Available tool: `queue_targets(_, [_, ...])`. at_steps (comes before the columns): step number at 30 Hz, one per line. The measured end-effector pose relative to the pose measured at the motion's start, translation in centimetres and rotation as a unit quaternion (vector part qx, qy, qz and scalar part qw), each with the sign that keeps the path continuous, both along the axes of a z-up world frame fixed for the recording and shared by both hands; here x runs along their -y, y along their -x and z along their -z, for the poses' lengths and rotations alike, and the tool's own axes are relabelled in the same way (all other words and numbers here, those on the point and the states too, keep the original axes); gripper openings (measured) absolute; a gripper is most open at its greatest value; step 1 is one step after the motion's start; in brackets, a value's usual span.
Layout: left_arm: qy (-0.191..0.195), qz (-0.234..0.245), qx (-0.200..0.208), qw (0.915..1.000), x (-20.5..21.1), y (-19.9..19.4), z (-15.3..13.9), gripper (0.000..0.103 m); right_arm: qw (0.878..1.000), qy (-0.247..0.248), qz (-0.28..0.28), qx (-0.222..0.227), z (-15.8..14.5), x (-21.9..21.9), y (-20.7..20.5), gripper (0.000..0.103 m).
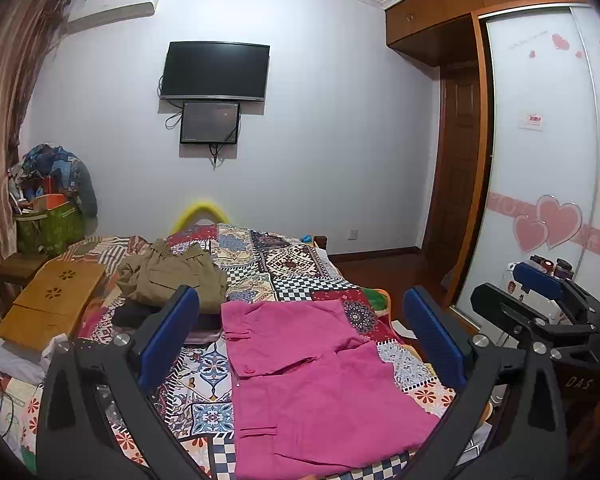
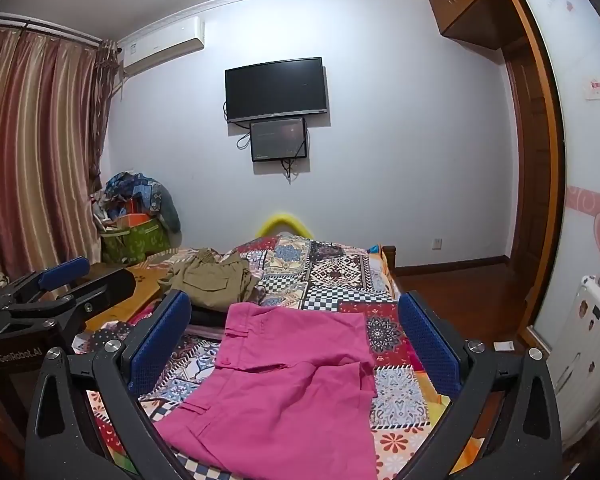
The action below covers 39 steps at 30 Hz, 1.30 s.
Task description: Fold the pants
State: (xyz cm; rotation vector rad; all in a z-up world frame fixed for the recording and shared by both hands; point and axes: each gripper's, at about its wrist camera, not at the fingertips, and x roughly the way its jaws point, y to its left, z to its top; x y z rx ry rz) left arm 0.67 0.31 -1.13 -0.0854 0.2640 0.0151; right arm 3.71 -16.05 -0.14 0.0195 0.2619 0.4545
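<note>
Only the right view shows striped curtains (image 2: 32, 140); both tongs (image 1: 300, 340) (image 2: 294, 336) gape wide (empty) over soft pink pants (image 1: 312, 380) (image 2: 284, 380).

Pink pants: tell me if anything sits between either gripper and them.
Nothing visible does. The pink pants lie flat on the patchwork quilt, directly ahead of the left gripper and right gripper, both with jaws wide apart. The khaki garment lies beyond the pants, out of the way.
</note>
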Motion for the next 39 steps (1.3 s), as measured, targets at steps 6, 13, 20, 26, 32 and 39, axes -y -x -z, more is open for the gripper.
queue_targets(6, [0.000,-0.001,-0.002,1.0000,0.09,-0.04,0.10,0.103,1.000,-0.006,0.001,0.001,-0.19,0.27,0.21,0.103])
queue_targets(13, [0.001,0.000,-0.003,1.0000,0.05,-0.15,0.21,0.103,1.000,-0.008,0.001,0.000,-0.43,0.48,0.33,0.103])
queue_targets(20, [0.000,0.001,-0.005,1.0000,-0.02,-0.32,0.31,0.103,1.000,-0.010,0.002,-0.001,-0.55,0.63,0.27,0.103])
queue_targets(26, [-0.005,0.003,-0.005,1.0000,-0.03,-0.40,0.43,0.103,1.000,-0.010,0.002,-0.003,-0.65,0.57,0.22,0.103])
queue_targets(32, [-0.004,0.003,-0.011,0.9999,0.11,-0.54,0.63,0.103,1.000,-0.011,0.002,-0.006,-0.56,0.71,0.11,0.103])
queue_targets(39, [0.001,0.004,-0.016,0.9999,0.02,-0.78,0.79,0.103,1.000,-0.012,0.003,-0.007,-0.46,0.75,0.22,0.103])
